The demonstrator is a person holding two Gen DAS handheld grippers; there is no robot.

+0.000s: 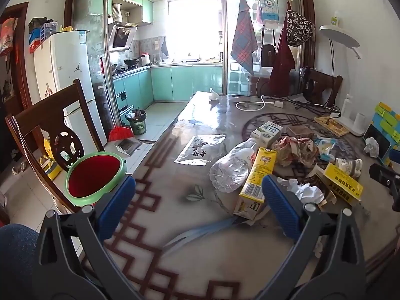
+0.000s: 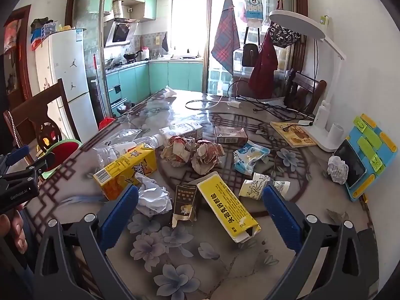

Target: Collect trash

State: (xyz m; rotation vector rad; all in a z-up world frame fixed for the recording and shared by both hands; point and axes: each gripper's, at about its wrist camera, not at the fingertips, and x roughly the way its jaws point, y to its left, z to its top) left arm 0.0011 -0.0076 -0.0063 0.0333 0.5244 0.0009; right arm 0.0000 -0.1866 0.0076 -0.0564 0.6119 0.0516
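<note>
sunlit kitchen cabinets in teal fill the upper middle of both views, beyond a glass-topped table [image 2: 200, 262] patterned with flowers and brown fretwork. trash lies scattered across the middle of the table. in the right wrist view a yellow drink carton [image 2: 127, 167] lies on its side at left centre, touching a crumpled white paper [image 2: 153, 196] just below it. a crushed clear plastic bottle [image 2: 130, 146] lies behind the carton. two crumpled reddish wrappers [image 2: 195, 153] sit at the centre, with a small brown box [image 2: 230, 133] and a white milk carton [image 2: 182, 130] behind them. a flattened yellow box [image 2: 226, 211] lies in the lower middle, beside a torn dark packet [image 2: 185, 202]. a blue snack wrapper [image 2: 250, 158] lies right of centre, and another paper ball [image 2: 337, 168] rests against a phone stand at the right edge.

the right hand-held gripper [image 2: 200, 210] hangs above the flattened yellow box and the crumpled white paper, its blue fingers spread wide and holding nothing. the left hand-held gripper [image 1: 197, 205] hovers over the table edge in the lower part of its view, equally wide apart and empty, with its right finger in front of the yellow drink carton [image 1: 257, 182]. a green-rimmed bin with a red liner [image 1: 95, 176] stands beside the table at the left of that view, next to a dark wooden chair [image 1: 47, 117].
</note>
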